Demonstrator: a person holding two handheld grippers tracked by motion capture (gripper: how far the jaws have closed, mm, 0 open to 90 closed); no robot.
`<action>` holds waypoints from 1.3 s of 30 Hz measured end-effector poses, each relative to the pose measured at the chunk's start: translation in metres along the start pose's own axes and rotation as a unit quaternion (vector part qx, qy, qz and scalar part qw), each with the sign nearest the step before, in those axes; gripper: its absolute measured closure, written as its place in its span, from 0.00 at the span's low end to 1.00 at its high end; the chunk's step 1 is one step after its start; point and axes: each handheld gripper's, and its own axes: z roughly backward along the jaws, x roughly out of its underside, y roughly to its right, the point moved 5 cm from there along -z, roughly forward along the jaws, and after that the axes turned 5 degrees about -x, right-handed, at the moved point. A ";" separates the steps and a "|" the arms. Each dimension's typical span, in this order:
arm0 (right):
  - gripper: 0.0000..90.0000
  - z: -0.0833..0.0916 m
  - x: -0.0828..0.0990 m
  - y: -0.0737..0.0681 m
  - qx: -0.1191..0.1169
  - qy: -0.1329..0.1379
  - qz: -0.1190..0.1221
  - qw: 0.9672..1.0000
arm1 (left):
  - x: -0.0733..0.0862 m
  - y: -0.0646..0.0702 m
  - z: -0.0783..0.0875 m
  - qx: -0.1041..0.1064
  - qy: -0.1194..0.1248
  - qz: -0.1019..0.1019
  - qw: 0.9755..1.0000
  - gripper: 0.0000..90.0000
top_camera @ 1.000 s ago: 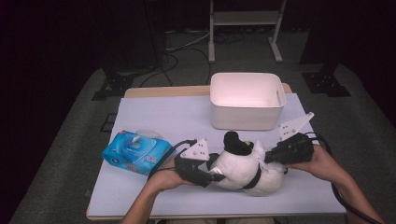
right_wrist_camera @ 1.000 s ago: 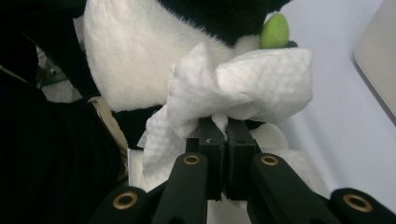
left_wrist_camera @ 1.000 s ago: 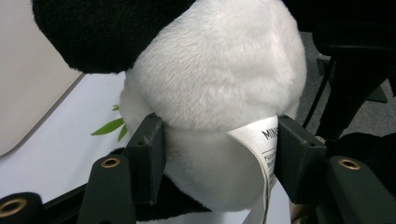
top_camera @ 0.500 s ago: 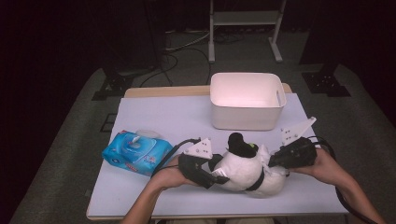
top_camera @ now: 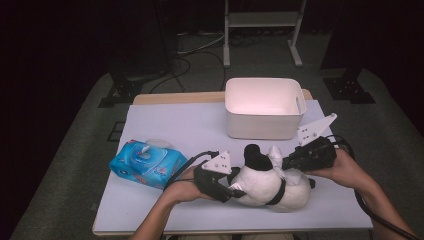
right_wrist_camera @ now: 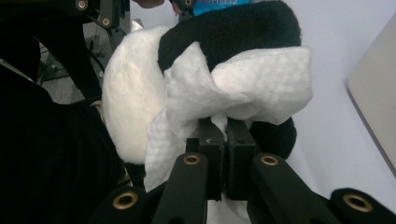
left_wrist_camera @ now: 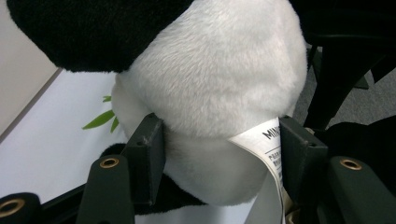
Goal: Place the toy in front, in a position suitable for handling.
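Since the earlier frame the right gripper (top_camera: 289, 164) has edged slightly rightward along the plush panda (top_camera: 267, 184), its jaws pinched tight on a crumpled, dimpled wet wipe (right_wrist_camera: 233, 88) pressed against the toy's fur. At the table's six o'clock, the left gripper (top_camera: 235, 189) has just been closing, its half-open jaws squeezing the panda's soft white rump beside a sewn label (left_wrist_camera: 271, 144). Wiping looks underway, unfinished. At nine o'clock lies the glossy blue wipes pack (top_camera: 147, 162); at twelve, a smooth white rectangular bin (top_camera: 262, 107).
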 end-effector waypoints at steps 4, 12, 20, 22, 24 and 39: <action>0.96 -0.003 0.016 0.000 0.013 -0.033 -0.009 0.999 | 0.007 -0.002 0.001 -0.005 0.004 0.012 1.000 0.46; 0.96 0.014 0.046 -0.005 0.022 -0.004 -0.042 0.999 | 0.009 0.000 0.001 -0.008 0.005 0.007 1.000 0.47; 0.96 0.027 0.082 -0.003 0.034 0.005 -0.080 0.996 | 0.010 -0.001 0.002 -0.007 0.006 0.008 1.000 0.47; 0.96 0.029 0.089 -0.002 0.034 0.010 -0.089 0.995 | 0.010 -0.001 0.001 -0.007 0.007 0.008 1.000 0.47; 0.96 0.031 0.093 -0.001 0.038 0.008 -0.093 0.995 | 0.009 -0.001 0.001 -0.006 0.009 0.009 1.000 0.47; 0.96 0.012 0.042 0.005 0.021 -0.006 -0.048 0.999 | 0.009 -0.002 0.004 -0.010 0.002 0.006 1.000 0.48</action>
